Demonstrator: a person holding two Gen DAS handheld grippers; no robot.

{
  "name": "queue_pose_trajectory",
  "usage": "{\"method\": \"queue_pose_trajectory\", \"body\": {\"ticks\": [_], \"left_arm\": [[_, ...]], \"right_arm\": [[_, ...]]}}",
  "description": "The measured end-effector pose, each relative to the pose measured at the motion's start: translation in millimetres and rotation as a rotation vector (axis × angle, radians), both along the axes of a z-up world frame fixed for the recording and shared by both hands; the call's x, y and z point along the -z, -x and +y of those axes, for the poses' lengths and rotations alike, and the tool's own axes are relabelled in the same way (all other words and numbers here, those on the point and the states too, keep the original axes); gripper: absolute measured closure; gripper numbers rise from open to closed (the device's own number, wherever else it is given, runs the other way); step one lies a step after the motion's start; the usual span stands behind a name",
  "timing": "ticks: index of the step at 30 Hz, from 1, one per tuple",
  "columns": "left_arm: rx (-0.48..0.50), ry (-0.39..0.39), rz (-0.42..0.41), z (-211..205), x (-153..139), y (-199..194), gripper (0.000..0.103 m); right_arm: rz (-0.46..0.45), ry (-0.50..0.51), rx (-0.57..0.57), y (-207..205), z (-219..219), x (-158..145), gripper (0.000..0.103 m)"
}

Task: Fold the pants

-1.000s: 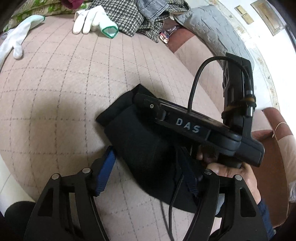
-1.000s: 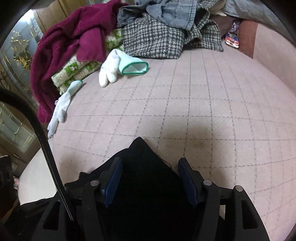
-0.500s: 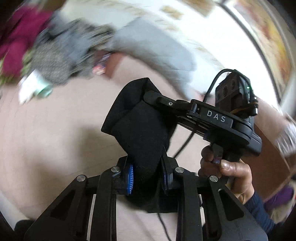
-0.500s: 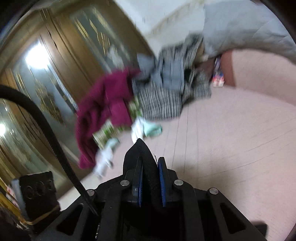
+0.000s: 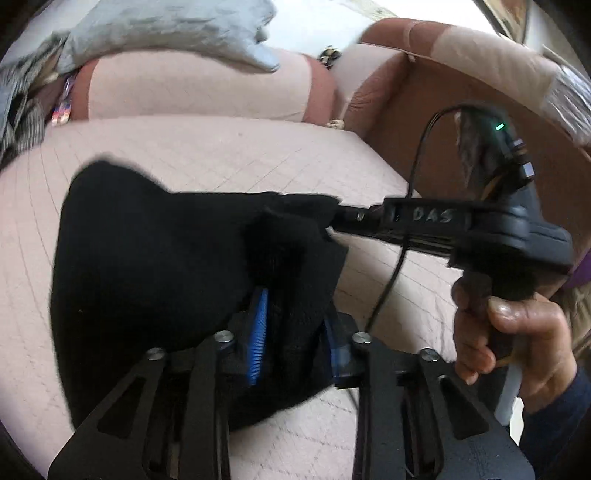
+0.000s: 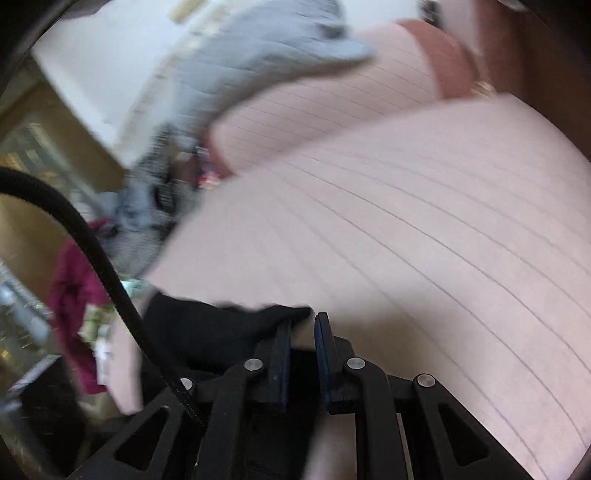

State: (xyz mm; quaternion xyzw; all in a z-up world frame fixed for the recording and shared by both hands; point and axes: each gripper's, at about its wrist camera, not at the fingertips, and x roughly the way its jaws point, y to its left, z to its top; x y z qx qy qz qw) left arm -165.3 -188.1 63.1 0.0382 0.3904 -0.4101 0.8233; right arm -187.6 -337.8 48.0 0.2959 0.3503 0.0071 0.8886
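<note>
Pants lifted off the sofa; now pinched in left hand-held gripper.

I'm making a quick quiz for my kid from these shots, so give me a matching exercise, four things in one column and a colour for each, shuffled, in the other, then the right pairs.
Things:
1. pants
2. pads of the left hand-held gripper
3. bed cover
4. quilted pillow

Colours:
A. pale pink
B. grey
C. black
D. blue

Pairs: 1-C, 2-D, 3-A, 4-B
</note>
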Motion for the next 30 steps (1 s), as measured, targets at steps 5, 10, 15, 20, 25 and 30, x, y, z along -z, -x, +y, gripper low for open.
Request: {"method": "queue_pose_trajectory", "body": {"ticks": [5,10,15,20,25,30], "left_arm": [[0.177,0.057,-0.022,24,-32,17,0.046],[0.184,0.017,-0.130,57,-46,29,0.046],[0.058,-0.038,-0.140,75,-34,-4,0.046],[-0.012,-0.058,-0.098,76,-11,-29,0.046],[-0.059,-0.058,-0.061,89,2,-42,0.046],[-0.112,-0.055,-0.011,101,17,-52,0.045]], "right_arm": [[-0.056,-0.046,0.064,31,-12,-9,0.060],[-0.087,-0.055,0.032,56,-2,-21,0.056],[-0.074,0.031,-0.059,72,24,-24,0.056],[-0.065,0.079,-0.142,51,48,-17,0.071],[-0.107,0.064,-0.233,58,64,-27,0.098],[0.000,0.126,-0.257,69,78,-6,0.098]]}}
